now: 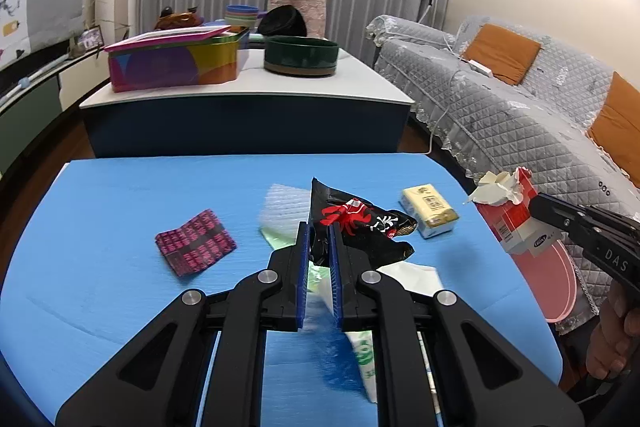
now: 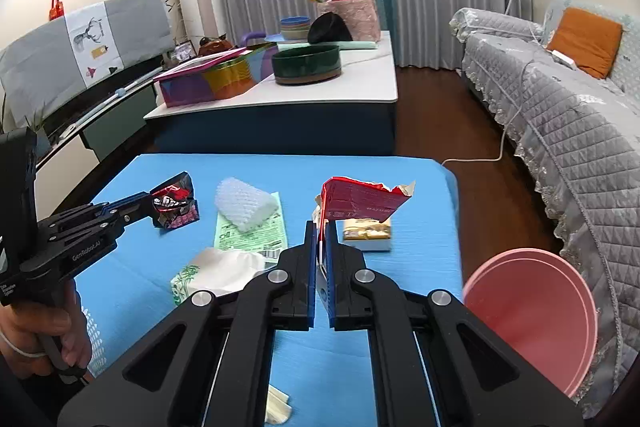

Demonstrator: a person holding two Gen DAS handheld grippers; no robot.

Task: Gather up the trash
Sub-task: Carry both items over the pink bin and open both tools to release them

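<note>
My left gripper [image 1: 319, 247] is clamped on the black snack wrapper [image 1: 360, 223], lifted off the blue table [image 1: 120, 195]. My right gripper [image 2: 321, 247] pinches the torn red carton [image 2: 360, 201] above the yellow packet [image 2: 368, 233]; the pink bin [image 2: 532, 311] sits at right.

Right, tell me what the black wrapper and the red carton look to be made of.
Black wrapper: likely glossy plastic film, crinkled with shiny highlights, silvery inside in the right wrist view. Red carton: probably printed paperboard, with a ragged torn edge showing pale fibre.
</note>
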